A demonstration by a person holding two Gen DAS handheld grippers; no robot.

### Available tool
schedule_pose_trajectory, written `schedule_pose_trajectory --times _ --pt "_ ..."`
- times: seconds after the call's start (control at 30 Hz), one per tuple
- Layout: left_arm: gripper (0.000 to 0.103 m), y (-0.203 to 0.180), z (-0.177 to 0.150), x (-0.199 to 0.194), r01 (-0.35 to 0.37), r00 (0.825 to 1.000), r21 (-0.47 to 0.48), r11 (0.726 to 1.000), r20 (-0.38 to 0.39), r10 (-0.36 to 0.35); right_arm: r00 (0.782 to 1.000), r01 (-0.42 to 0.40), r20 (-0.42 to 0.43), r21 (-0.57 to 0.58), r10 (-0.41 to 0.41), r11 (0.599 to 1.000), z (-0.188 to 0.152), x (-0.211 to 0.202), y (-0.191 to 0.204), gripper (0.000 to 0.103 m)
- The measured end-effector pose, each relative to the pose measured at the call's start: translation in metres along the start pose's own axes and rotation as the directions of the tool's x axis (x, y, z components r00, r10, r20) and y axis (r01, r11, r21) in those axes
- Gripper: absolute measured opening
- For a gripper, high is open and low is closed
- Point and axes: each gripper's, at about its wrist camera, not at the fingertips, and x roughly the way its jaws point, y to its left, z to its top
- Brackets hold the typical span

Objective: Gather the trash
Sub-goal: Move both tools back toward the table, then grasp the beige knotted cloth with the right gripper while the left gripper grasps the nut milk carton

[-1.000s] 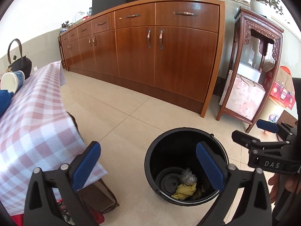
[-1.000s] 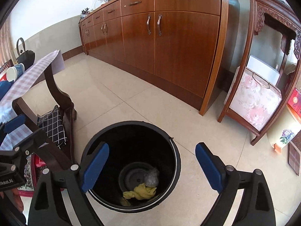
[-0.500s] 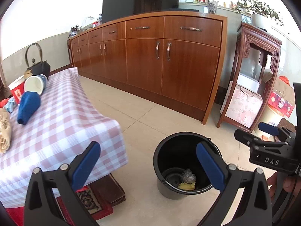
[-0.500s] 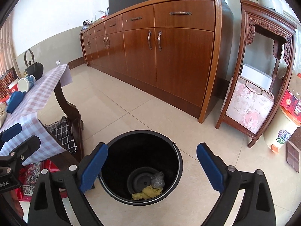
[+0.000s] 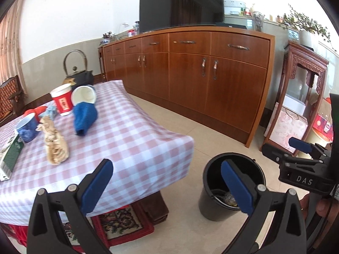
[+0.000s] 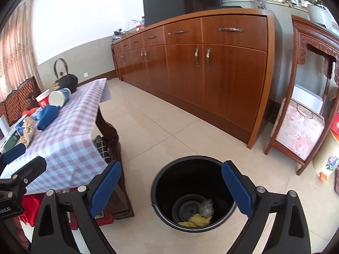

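Note:
A black bin [image 6: 191, 192] stands on the tiled floor and holds a yellow scrap [image 6: 196, 220] and a crumpled clear wrapper [image 6: 206, 207]. My right gripper [image 6: 170, 187] hangs open and empty above the bin. In the left wrist view the bin [image 5: 214, 192] sits low right, and my left gripper [image 5: 167, 185] is open and empty between the bin and the checked table [image 5: 131, 144]. On the table lie a crumpled beige paper [image 5: 55, 146], a blue cloth [image 5: 84, 117], a tipped white cup [image 5: 84, 95], a red cup [image 5: 62, 101] and a blue cup [image 5: 26, 128].
A long wooden sideboard [image 5: 190, 74] runs along the back wall. A carved stand [image 5: 296, 97] with a floral bag [image 6: 300, 135] stands to the right. A black kettle [image 5: 77, 74] sits at the table's far end. A patterned rug [image 5: 118, 222] lies under the table.
Both grippers rose and drew back from the bin. The left view swung left, so the tabletop and its litter came into sight. Both stayed open.

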Motion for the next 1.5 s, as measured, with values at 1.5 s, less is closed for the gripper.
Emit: schedule_pose_trajectory --times 1.5 --pt "0.102 0.297 -0.062 -0.078 -0.539 0.829 -0.38 0.751 -0.084 0.553 0.875 -0.46 -0.064 -0.424 0.481 0.78 0.017 0.023 0.316 0.089"
